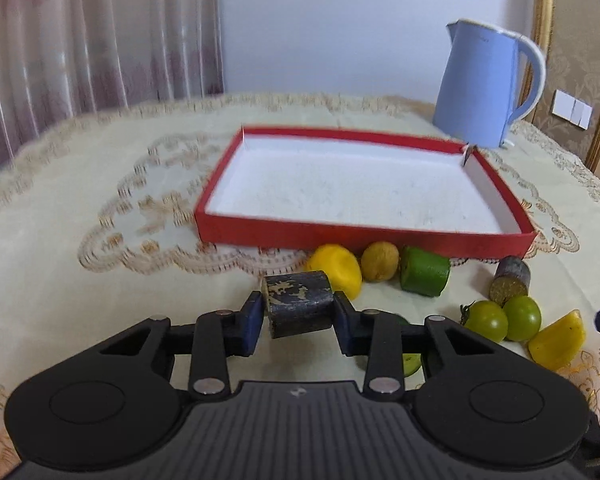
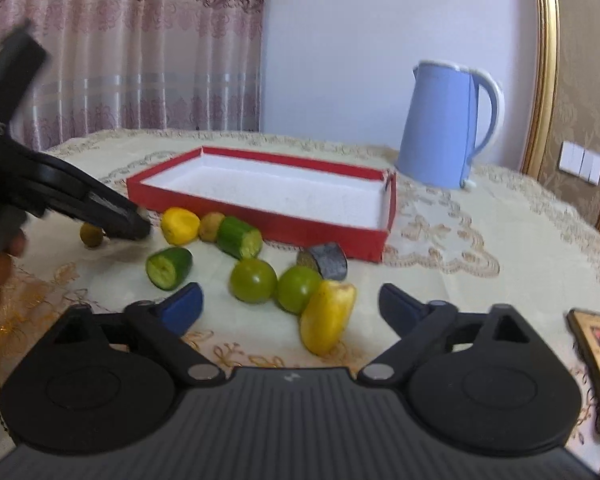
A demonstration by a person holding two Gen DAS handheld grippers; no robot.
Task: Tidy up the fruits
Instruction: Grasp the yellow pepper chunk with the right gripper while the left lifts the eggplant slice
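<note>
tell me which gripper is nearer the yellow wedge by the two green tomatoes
Right. The open right gripper has the yellow wedge between its fingers; the left gripper sits well off to its left.

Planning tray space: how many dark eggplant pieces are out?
2: held piece in left tongs; loose piece on the cloth by the red tray's near corner. Others may be hidden.

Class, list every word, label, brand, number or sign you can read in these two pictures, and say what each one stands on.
No readable words or numbers.
Right gripper body: small pale emblem, too small to read.
Left gripper body: same emblem, too small to read.
Flat dark item at the table's right edge: red and gold print, too blurred to read.
Blue kettle, red box: no print seen.
</note>
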